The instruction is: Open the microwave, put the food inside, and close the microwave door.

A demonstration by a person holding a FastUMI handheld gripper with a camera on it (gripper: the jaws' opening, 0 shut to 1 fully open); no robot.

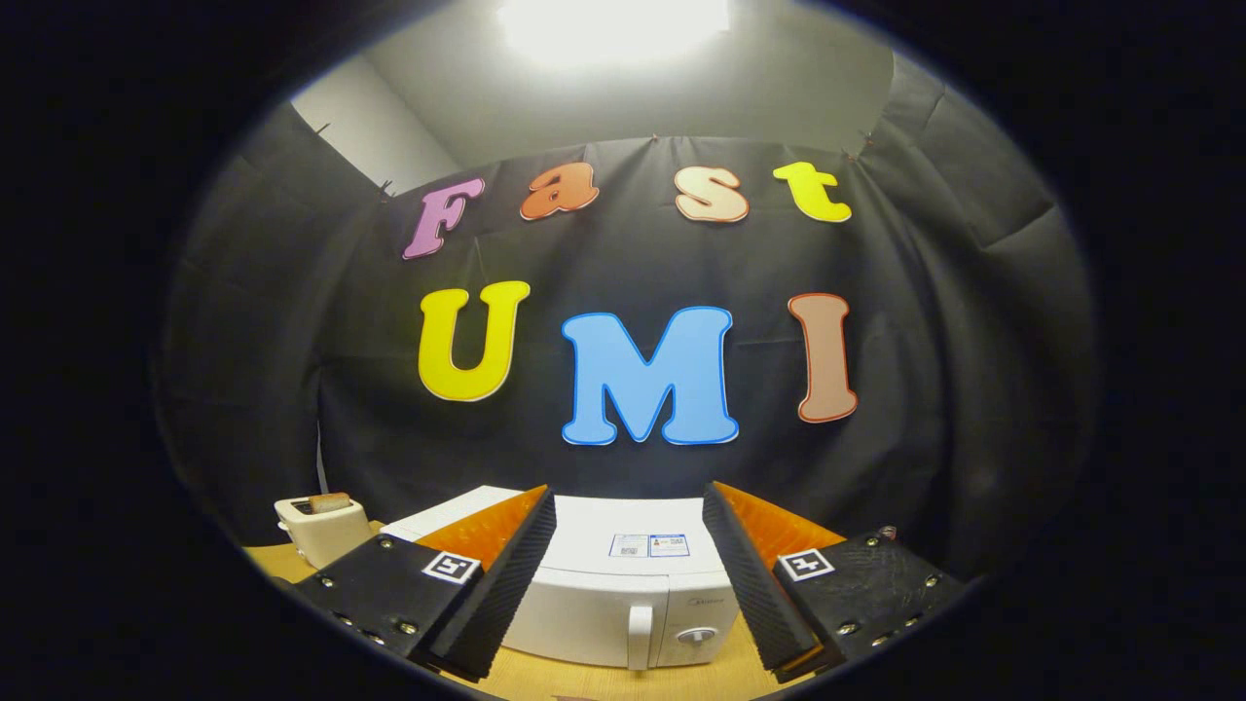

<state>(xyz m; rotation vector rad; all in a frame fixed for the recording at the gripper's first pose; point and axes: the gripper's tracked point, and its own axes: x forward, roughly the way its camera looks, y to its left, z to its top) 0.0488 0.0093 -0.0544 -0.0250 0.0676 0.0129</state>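
a: how did the black-and-orange two-finger gripper (629,531) stand?
b: fingers spread wide, holding nothing, well above the wooden table (623,677).
a: and the white boxy microwave (623,594)?
b: between and beyond the fingers, door shut, white handle (640,638) facing them. a cream toaster (321,526) sat beside it.

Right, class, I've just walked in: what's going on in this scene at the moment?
A hand-held gripper hangs above and in front of a white microwave on a wooden table, its fingers open and holding nothing. The microwave door is shut, with its handle facing the gripper, so opening has not begun. A cream toaster with bread in its slot stands beside the microwave.
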